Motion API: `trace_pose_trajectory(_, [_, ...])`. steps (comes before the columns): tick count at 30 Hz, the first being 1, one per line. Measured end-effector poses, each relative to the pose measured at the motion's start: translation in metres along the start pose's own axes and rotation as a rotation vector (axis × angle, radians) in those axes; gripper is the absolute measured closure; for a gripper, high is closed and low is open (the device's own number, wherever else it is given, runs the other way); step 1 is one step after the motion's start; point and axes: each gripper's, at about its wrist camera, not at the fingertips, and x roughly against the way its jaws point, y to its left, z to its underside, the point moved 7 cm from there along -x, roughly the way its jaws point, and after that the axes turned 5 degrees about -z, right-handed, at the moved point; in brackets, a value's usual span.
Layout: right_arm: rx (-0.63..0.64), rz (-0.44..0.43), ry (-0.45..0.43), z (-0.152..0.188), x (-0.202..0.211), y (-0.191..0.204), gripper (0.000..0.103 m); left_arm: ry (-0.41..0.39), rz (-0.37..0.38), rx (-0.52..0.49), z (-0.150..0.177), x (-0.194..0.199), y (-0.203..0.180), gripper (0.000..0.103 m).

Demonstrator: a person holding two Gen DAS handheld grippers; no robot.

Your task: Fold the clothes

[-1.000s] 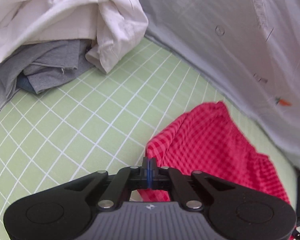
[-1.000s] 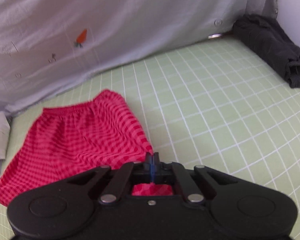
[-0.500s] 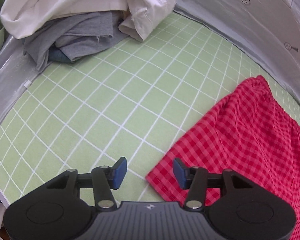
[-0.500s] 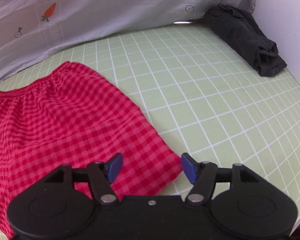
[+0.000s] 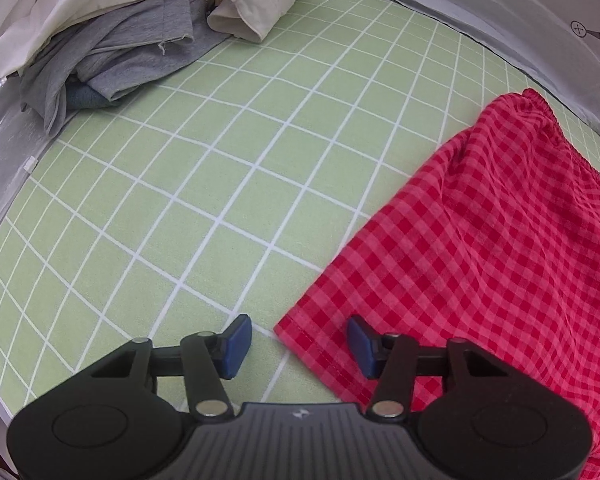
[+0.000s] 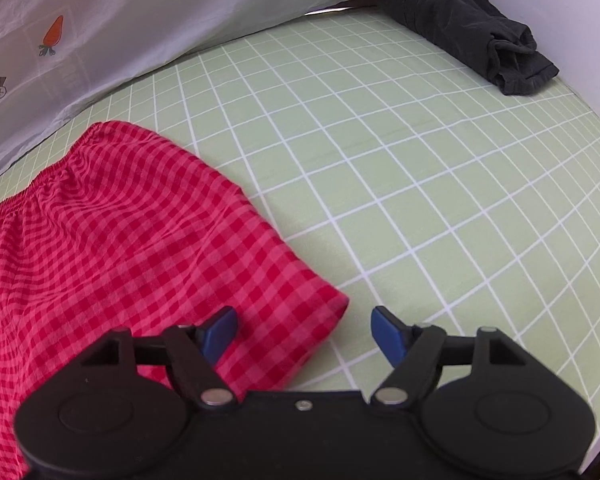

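Both grippers have released the red checked shorts (image 5: 480,240), now flat on the green grid mat (image 5: 220,184). Left gripper (image 5: 298,346) apart but closing over the hem corner; right gripper (image 6: 302,334) apart, opening, no grip.

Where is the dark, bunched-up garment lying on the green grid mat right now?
In the right wrist view, the dark garment lies at the mat's far right corner, against the white wall, well apart from the red checked shorts at lower left.

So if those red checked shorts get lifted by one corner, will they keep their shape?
Probably not. The red checked shorts lie flat with soft ripples, so they would likely droop. The gathered waistband suggests thin, light cloth, and it may slide easily across the smooth green mat.
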Motion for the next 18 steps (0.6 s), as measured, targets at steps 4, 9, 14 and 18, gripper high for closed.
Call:
trace_pose_trajectory(4, [-0.057,0.027,-0.077,-0.013,0.011,-0.018,0.028,-0.014,0.023,0.016,-0.005,0.0,0.001,0.097])
trace_pose_trajectory(9, [-0.065,0.001,-0.051,-0.012,0.006,-0.026,0.044,-0.04,-0.004,0.03,-0.012,-0.003,0.008,0.099])
trace_pose_trajectory(14, [0.002,0.05,-0.037,-0.003,0.009,-0.027,0.047,-0.055,-0.069,0.072,-0.021,-0.006,0.031,0.099])
trace_pose_trajectory(18, [0.002,-0.042,-0.017,0.008,0.013,-0.017,0.046,-0.05,-0.067,0.08,-0.017,-0.004,0.038,0.099])
